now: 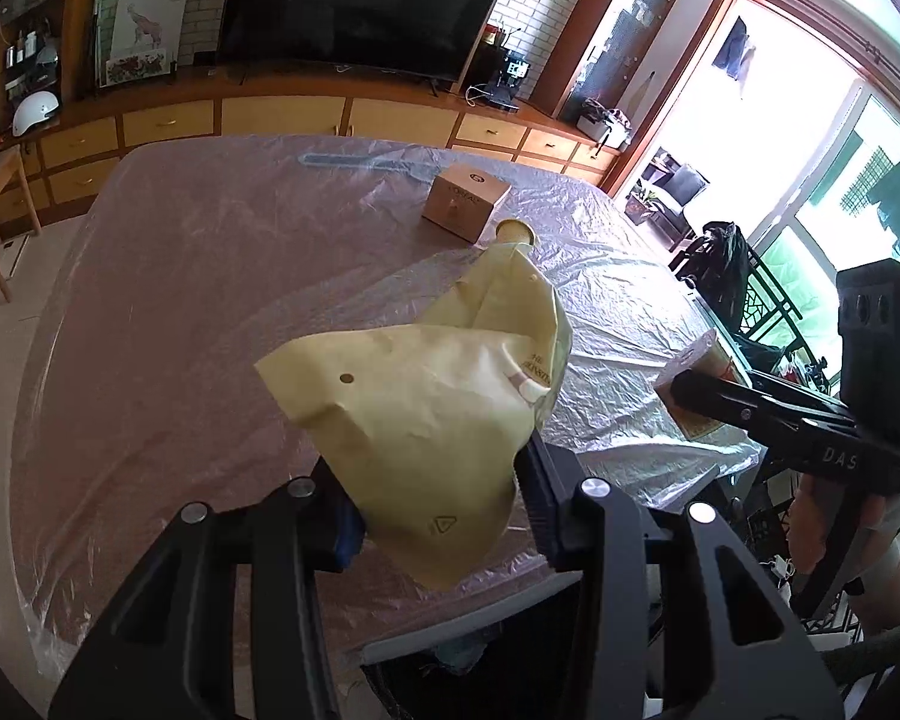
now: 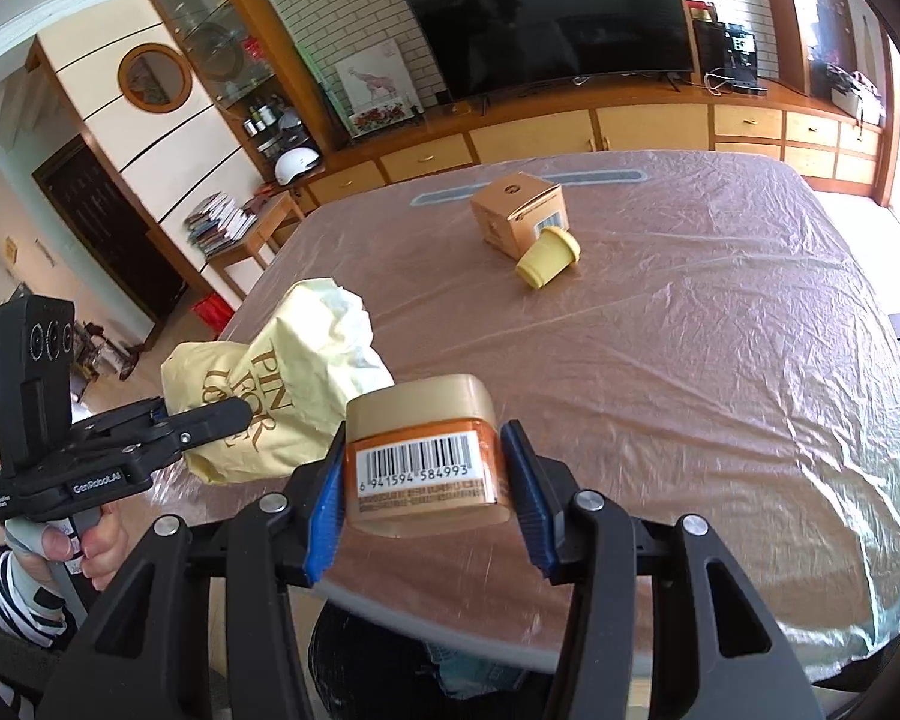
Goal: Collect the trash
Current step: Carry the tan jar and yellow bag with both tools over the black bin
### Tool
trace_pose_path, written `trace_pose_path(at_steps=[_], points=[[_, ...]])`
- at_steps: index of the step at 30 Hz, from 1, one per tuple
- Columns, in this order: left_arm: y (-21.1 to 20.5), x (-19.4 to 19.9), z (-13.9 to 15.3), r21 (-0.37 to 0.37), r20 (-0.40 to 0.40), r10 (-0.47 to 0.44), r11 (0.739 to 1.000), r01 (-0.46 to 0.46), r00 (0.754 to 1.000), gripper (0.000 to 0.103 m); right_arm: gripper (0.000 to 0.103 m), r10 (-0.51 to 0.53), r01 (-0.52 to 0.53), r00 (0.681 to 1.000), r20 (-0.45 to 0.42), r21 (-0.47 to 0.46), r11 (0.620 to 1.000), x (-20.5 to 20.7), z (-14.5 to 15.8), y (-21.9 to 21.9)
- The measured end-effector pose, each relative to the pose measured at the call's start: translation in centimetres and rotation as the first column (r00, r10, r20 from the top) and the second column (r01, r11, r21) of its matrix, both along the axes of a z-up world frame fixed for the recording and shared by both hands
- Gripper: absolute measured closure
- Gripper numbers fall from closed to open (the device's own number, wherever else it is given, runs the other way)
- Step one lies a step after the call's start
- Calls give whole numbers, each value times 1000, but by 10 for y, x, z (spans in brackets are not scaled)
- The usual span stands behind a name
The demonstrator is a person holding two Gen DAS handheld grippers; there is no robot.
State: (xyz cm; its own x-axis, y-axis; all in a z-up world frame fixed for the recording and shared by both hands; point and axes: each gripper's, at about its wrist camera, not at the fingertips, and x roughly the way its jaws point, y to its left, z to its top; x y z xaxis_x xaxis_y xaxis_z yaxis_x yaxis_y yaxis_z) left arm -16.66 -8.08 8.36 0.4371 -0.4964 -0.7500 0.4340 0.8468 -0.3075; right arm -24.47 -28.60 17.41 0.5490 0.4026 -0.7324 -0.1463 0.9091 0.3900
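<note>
Both grippers loaded, carrying trash off the tabletop

The left gripper (image 1: 438, 516), clamped on the crumpled yellow bag (image 1: 426, 414), and the right gripper (image 2: 420, 504), closed on the orange jar (image 2: 423, 456), hang above the tabletop's (image 2: 720, 390) near edge. Judging by the dark bin (image 2: 390, 654) below, keep both grips firm until directly over it. A small box (image 2: 519, 210) and yellow cup (image 2: 549, 255) remain.
</note>
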Motion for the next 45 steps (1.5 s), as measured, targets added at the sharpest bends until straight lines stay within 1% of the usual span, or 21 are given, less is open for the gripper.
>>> trace_pose_path(at_steps=[8, 13, 20, 30, 37, 45], points=[[-4, -33, 3, 9, 10, -38, 999, 38, 999, 59, 55, 59, -59, 998, -11, 10, 998, -31, 3, 3], [-9, -55, 7, -12, 19, -99, 995, 99, 995, 59, 55, 80, -79, 997, -22, 38, 996, -45, 4, -1], [-10, -78, 3, -3, -2, -145, 989, 145, 989, 59, 55, 109, -107, 993, -49, 43, 993, -64, 1, -3], [-16, -102, -3, 52, -20, -210, 976, 211, 978, 59, 55, 191, -190, 978, -86, 25, 982, -91, -4, 6], [-23, -115, -22, 117, -64, -229, 965, 235, 971, 59, 55, 234, -235, 967, -104, 2, 972, -102, -10, 14], [-28, -124, -43, 171, -108, -222, 956, 238, 969, 59, 55, 277, -283, 952, -128, -32, 959, -110, -27, 25]])
